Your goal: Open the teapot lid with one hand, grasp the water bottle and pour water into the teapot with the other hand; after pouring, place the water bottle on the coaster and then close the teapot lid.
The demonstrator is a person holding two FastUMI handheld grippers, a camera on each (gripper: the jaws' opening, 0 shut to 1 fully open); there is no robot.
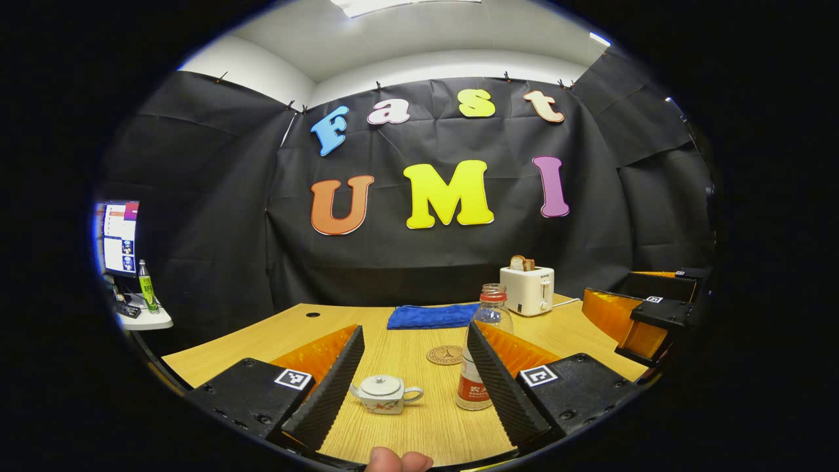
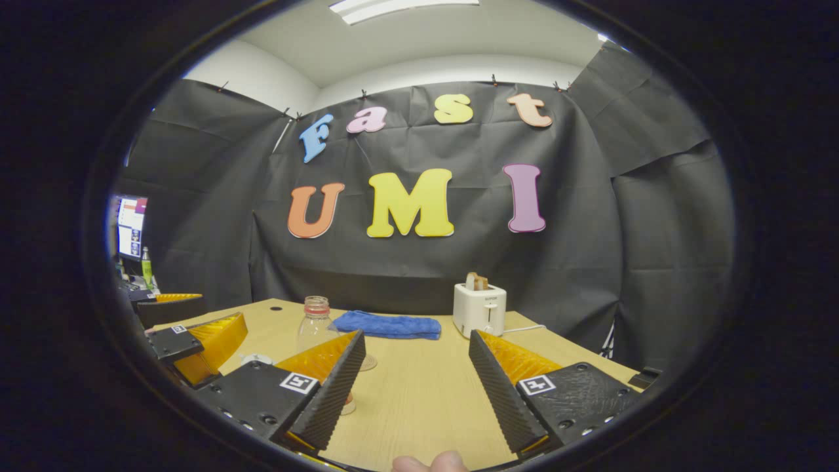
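White lidded teapot point(image 1: 385, 394) sits beside a clear uncapped water bottle point(image 1: 484, 348); both tongs point(image 1: 413, 387) point(image 2: 413, 387) spread.

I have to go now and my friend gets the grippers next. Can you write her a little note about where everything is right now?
Left gripper: open, holding nothing, teapot between its fingers.
Right gripper: open, over bare table.
Water bottle: uncapped, upright beside the teapot.
Coaster: bare, behind them.
Done: nothing, lid is on.
Left: lift lid, pour, bottle onto coaster, close lid.
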